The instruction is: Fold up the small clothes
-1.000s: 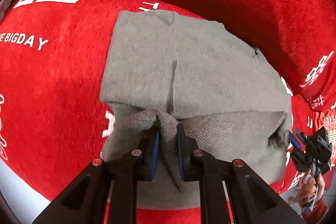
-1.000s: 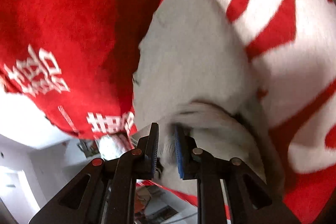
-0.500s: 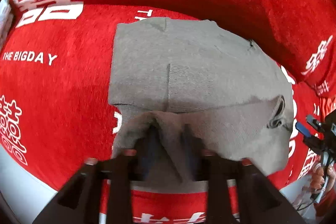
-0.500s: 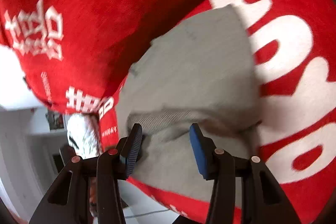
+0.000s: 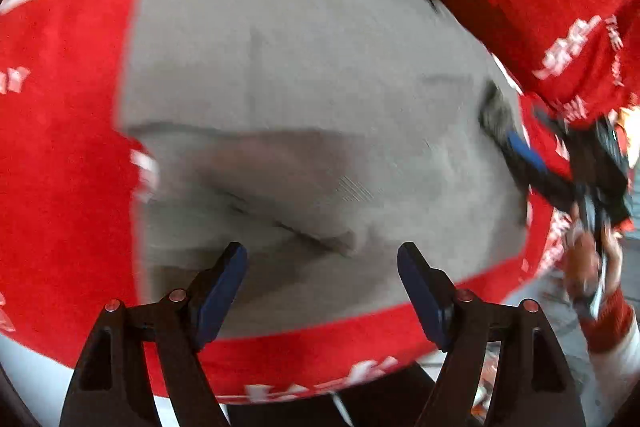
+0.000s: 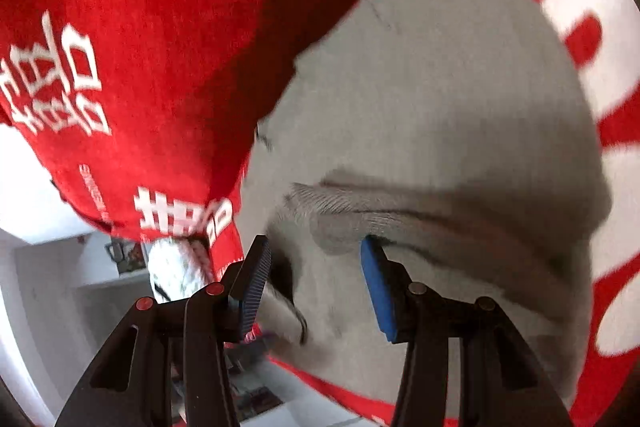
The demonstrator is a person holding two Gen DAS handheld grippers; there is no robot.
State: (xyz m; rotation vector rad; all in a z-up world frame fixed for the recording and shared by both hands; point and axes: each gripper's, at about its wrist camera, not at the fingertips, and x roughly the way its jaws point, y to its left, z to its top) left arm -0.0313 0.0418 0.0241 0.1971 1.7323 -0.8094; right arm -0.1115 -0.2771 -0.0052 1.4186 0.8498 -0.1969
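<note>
Left wrist view: the left gripper (image 5: 322,269) hangs with its jaws spread wide and nothing between them, just above the near hem of the gray garment (image 5: 320,75), apparently so the folded flap can lie flat. Right gripper (image 6: 314,267) likewise gapes empty over the garment's near corner. Around the garment spreads a red cloth (image 5: 64,147) with white lettering covering the surface, the garment lying roughly at its middle.
</note>
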